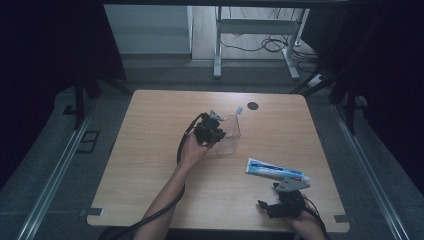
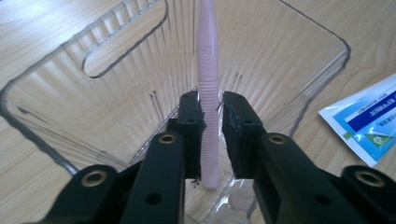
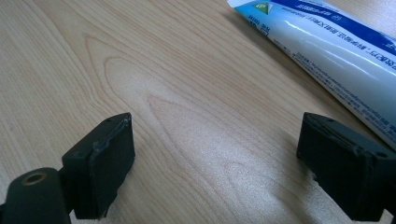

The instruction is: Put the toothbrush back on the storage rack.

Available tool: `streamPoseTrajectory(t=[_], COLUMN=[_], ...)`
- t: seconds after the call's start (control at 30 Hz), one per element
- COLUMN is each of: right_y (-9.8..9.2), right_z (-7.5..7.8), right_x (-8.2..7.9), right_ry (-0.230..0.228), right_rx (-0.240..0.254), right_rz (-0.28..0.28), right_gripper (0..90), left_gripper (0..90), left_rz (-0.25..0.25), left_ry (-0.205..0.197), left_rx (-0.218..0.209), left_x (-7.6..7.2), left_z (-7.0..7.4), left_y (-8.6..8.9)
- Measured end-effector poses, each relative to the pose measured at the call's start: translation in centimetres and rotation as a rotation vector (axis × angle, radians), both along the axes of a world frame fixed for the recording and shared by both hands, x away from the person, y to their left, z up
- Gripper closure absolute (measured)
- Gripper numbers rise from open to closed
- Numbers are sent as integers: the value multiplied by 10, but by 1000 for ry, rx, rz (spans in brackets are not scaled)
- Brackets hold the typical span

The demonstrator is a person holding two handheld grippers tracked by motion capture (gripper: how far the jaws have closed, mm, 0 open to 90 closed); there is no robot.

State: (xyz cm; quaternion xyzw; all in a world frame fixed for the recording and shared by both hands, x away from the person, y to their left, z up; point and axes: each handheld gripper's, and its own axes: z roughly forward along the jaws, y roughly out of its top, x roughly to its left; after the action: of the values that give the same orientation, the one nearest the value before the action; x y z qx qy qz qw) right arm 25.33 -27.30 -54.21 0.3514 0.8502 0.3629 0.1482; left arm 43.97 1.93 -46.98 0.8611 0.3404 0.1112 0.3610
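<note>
Right tongs (image 1: 280, 192): nearest the camera in the high view, at the bench's near edge on the right, held by a hand that comes in from the bottom. Their jaws stand wide apart with nothing between them, low over bare wood in the right gripper view.
Toothpaste tube (image 1: 275, 170): white and blue, lying flat on the bench just beyond the right tongs and apart from them; in the right gripper view (image 3: 336, 51) it runs across the upper right corner, close to the right-hand jaw but not touching it.
Left tongs (image 1: 210, 131): at the middle of the bench, the hand and forearm reaching up from the bottom edge. In the left gripper view (image 2: 212, 116) the jaws stand close together, one on each side of the toothbrush handle. The left-hand jaw lies against the handle; a thin gap shows at the right-hand jaw, so the handle is not clamped.
Toothbrush (image 2: 208, 93): pale pink with a ribbed handle, standing roughly upright inside the clear container, its lower end near the container's floor. In the high view its head (image 1: 239, 110) pokes up past the container's far rim.
Clear container (image 1: 227, 137): transparent ribbed plastic with a slot-shaped handle hole in one wall (image 2: 123, 39), standing on the bench right against the left tongs.
Bench (image 1: 150, 150): light wood, with a small dark round spot (image 1: 253, 105) near its far edge.
</note>
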Motion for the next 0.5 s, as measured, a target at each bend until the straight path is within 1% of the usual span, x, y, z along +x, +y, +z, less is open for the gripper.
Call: streamPoseTrajectory(t=[0.13,0.17,0.23,0.27,0.33,0.37,0.43,0.5], right_y=[0,0,0,0,0,0,0,0], right_z=[0,0,0,0,0,0,0,0], right_x=[0,0,0,0,0,0,0,0], right_ry=[0,0,0,0,1,0,0,-1], right_rx=[0,0,1,1,1,0,0,-1], right_rz=[0,0,0,0,0,1,0,0], right_gripper=[109,109,109,109,109,109,109,109], left_gripper=[712,699,663,629,614,569,532,508], left_rz=[-6,-1,-4,-2,1,4,8,-3], left_ry=[-2,-2,-3,-6,-13,-18,-23,-23], left_rx=[5,-1,1,-7,-9,-16,-22,-27], left_x=[-1,-2,-2,-3,-3,-5,-6,-7], left_z=[0,0,1,3,4,7,11,14], left_y=[-1,-1,-1,0,0,1,2,3])
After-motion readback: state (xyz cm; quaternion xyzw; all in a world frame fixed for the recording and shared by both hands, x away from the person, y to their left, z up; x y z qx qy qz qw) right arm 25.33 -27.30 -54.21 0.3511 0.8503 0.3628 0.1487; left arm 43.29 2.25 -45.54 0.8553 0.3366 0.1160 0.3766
